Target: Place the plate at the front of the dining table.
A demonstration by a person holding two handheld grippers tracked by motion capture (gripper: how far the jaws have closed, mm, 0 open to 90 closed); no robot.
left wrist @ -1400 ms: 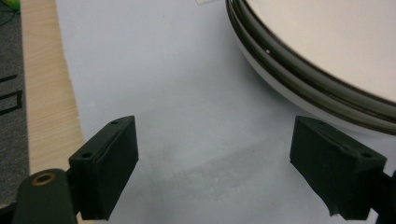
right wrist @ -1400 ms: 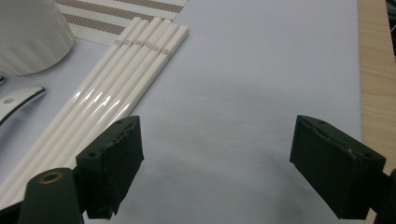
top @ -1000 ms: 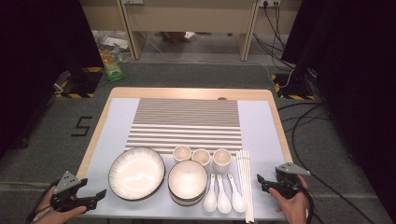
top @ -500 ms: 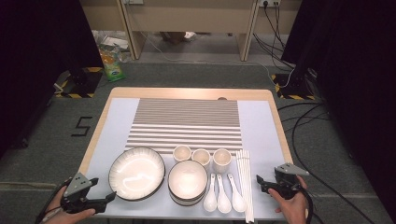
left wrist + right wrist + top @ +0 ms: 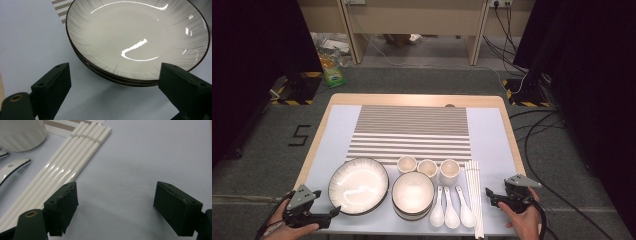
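Three cups point(image 5: 428, 168) stand behind a stacked bowl point(image 5: 413, 190); three spoons point(image 5: 451, 211) lie beside it

A cream glaze with faint radial streaks and a thin dark brown rim is seen on the large plate point(image 5: 358, 185). The stacked bowls point(image 5: 413, 194), three cups point(image 5: 428, 168), three spoons point(image 5: 451, 213) and chopsticks point(image 5: 474, 192) are white. The mat point(image 5: 337, 130) is pale lavender-blue, with brown and white stripes at its centre; the table point(image 5: 412, 99) edge at twelve o'clock is light wood. The tongs point(image 5: 113, 92) are black.
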